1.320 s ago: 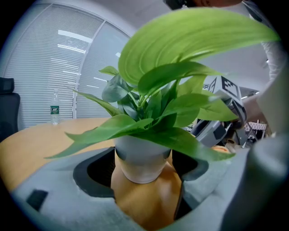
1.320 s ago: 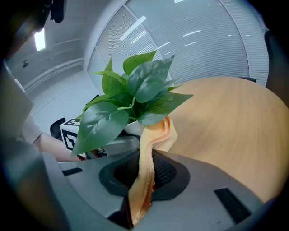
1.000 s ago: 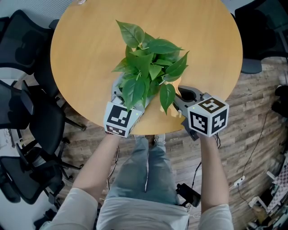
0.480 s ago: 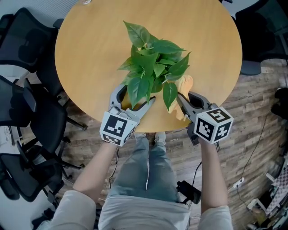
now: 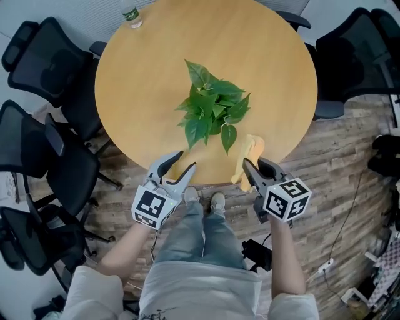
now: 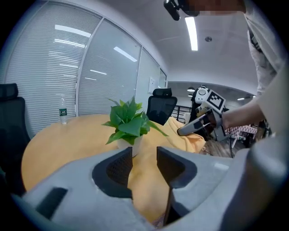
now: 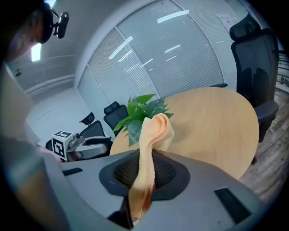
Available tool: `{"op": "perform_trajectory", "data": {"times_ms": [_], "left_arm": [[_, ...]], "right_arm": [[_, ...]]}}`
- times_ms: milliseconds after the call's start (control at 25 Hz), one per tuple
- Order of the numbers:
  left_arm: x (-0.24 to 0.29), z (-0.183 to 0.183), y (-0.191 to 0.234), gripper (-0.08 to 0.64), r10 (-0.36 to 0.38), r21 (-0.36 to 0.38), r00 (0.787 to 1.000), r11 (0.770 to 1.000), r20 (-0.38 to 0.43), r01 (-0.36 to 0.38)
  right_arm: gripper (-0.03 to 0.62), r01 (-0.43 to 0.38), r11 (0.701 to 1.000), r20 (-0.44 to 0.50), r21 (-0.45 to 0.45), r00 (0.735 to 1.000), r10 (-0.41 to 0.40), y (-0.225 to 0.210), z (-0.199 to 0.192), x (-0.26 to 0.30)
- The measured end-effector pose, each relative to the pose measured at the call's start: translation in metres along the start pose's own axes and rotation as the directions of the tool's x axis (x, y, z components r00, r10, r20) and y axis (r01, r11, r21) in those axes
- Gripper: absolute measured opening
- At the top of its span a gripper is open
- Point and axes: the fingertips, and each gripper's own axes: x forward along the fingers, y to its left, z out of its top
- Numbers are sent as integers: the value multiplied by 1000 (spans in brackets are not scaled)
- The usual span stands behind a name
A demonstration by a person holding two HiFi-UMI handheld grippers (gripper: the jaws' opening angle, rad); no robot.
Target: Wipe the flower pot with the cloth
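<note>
My right gripper (image 5: 252, 164) clenches its jaws on the limp cloth (image 5: 250, 150). My left gripper (image 5: 185, 159) has its jaws just closing, still apart and gripping nothing. The pot (image 6: 128, 143) looks light and tippy, so I'd brace its wall.

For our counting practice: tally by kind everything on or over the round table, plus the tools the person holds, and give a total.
Potted plant: 1
Bottle: 1
Cloth: 1
Grippers: 2 (left gripper, right gripper)
Total: 5
</note>
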Motion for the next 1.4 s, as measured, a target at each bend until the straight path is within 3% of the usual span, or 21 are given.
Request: {"op": "perform_trajectory", "data": {"times_ms": [120, 280, 520, 840, 1400], "left_arm": [[-18, 22, -15, 137, 13, -11, 1000, 1000, 16, -13], [-42, 48, -35, 85, 24, -56, 999, 998, 42, -22], [-74, 86, -67, 11, 57, -14, 996, 998, 61, -56], [-100, 116, -84, 10, 97, -72, 991, 993, 88, -91], [-118, 119, -94, 10, 102, -55, 990, 994, 102, -97]], "right_arm": [[60, -17, 1000, 27, -18, 999, 17, 21, 10, -19], [60, -25, 993, 73, -114, 997, 33, 56, 26, -48], [60, -39, 981, 136, -191, 989, 65, 107, 44, -95], [60, -30, 982, 199, -186, 978, 67, 141, 56, -124], [60, 8, 968, 228, -252, 972, 52, 159, 67, -133]]}}
